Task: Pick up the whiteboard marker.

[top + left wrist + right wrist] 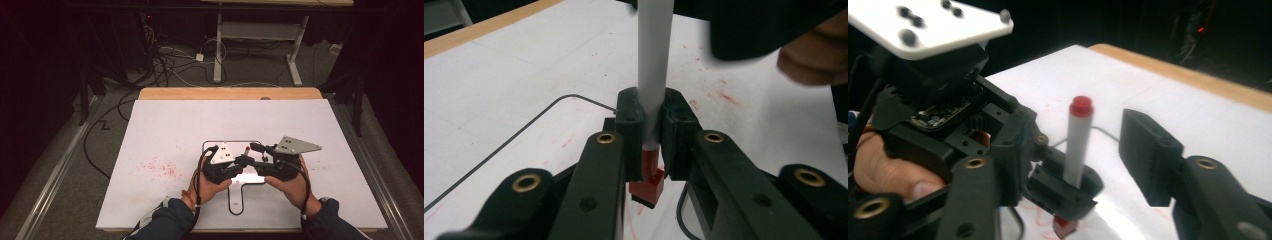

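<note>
My left gripper (651,150) is clamped hard on a marker (653,75), black pads squeezing the white round barrel just above its red end. In the left gripper view the barrel runs straight up to 12 o'clock from the jaws, smooth and matte, and the chunky red cap end (647,186) with a black tip pokes out below at 6 o'clock, close to the board. In the right gripper view the same marker stands nearly upright with a round red plug on top.

My right gripper (1083,145) has its jaws spread, one on each side of the marker, neither pad touching it. One blocky black finger (1148,155) sits at 3 o'clock of the barrel, well clear of it.

In the high view both grippers meet over the middle of the table (165,130), which has a flat white top with a pale wood edge at 12 o'clock. A thin black rounded outline (235,207) is drawn on it under my hands. Red speckles (160,167) are scattered at 9 o'clock of my left hand, like dried ink smudges. The grey triangular plates on top of the grippers look like flat metal.
</note>
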A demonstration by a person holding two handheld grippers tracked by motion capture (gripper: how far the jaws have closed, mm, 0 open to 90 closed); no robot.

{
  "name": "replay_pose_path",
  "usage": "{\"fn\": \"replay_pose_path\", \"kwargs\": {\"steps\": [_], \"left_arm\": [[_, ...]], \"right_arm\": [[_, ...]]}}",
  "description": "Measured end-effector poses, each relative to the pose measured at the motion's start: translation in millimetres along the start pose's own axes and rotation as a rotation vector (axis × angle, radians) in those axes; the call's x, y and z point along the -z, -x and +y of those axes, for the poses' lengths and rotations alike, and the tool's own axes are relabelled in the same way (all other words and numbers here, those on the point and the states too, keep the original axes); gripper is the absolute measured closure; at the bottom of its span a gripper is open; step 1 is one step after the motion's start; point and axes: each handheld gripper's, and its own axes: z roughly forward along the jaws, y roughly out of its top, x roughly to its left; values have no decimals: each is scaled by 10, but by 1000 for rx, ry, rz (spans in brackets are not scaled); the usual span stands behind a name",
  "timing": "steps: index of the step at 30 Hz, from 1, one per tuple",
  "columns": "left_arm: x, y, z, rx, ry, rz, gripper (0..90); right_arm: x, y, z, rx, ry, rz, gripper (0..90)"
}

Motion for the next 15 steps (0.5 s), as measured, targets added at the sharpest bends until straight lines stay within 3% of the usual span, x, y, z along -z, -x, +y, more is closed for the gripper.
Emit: {"fn": "replay_pose_path", "kwargs": {"steps": [3, 6, 11, 14, 15], "left_arm": [[-100, -23, 8, -4, -2, -29, 786], [-230, -14, 26, -23, -8, -46, 786], [-433, 3, 83, -48, -10, -61, 786], [-525, 0, 122, -52, -8, -70, 785], [-555, 2, 133, -54, -6, -71, 785]], "right_arm": [[134, 56, -9, 6, 31, -14, 411], [434, 214, -91, 24, 36, -72, 357], [702, 464, -372, 17, -31, -170, 294], [800, 529, -543, 43, -92, -234, 249], [800, 529, -543, 43, -92, -234, 249]]}}
